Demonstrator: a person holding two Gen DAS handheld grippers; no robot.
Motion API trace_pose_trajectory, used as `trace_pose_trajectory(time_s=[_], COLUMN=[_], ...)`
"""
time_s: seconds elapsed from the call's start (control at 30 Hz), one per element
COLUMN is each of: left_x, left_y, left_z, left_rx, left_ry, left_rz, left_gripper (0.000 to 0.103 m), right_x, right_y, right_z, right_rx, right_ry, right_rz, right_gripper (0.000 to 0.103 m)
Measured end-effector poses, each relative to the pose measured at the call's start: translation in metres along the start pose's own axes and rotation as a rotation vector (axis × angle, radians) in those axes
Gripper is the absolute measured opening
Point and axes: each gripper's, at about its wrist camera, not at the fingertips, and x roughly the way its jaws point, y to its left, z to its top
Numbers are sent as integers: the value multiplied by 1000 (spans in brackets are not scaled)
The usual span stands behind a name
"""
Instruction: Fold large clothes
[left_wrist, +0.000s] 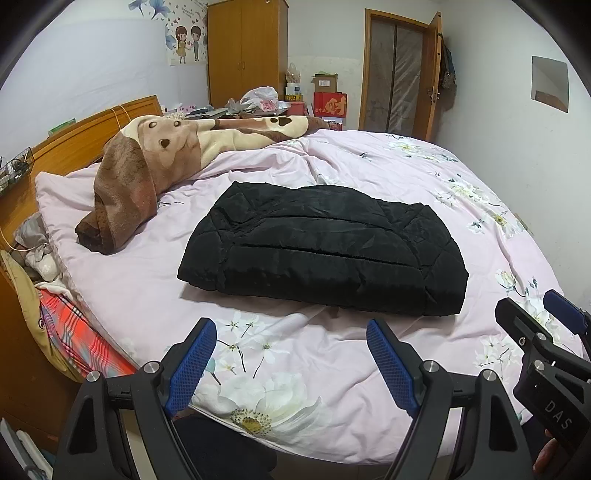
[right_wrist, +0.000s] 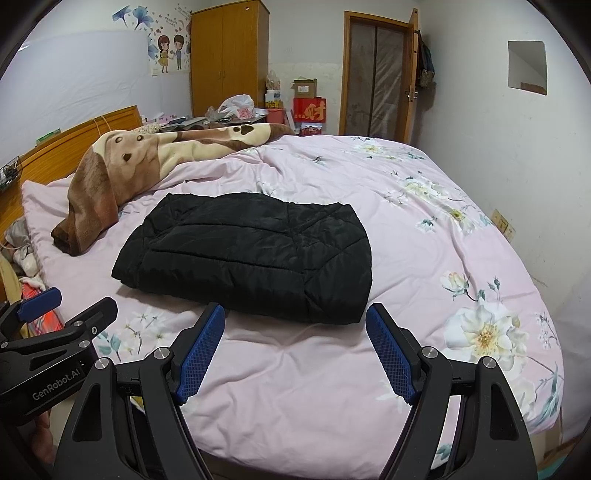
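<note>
A black quilted jacket (left_wrist: 321, 247) lies folded into a thick rectangle on the pink floral bedspread (left_wrist: 295, 369); the right wrist view has the same jacket (right_wrist: 251, 258) left of centre. My left gripper (left_wrist: 291, 328) hangs open over the bed's near edge, short of the jacket, with nothing between its blue pads. My right gripper (right_wrist: 295, 314) is open too, just short of the jacket's near right corner, and empty. Each gripper shows at the side of the other's view: the right gripper (left_wrist: 532, 306) and the left gripper (right_wrist: 77, 299).
A brown and cream dog-print blanket (left_wrist: 155, 166) is heaped at the far left of the bed by the wooden headboard (left_wrist: 74, 140). Striped and loose cloths (left_wrist: 70, 332) lie beside the bed on the left. A wardrobe (left_wrist: 245, 51), boxes and a door stand at the back.
</note>
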Motion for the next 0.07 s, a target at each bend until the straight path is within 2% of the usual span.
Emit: trace_pose_trajectory(time_s=[0.07], left_x=[0], left_y=[0], left_z=[0], left_rx=[0], left_ry=[0], left_rz=[0], left_gripper=[83], right_x=[0], right_y=[-1], right_z=[-1], right_rx=[-2], right_ry=[0], right_rz=[0], right_gripper=[79])
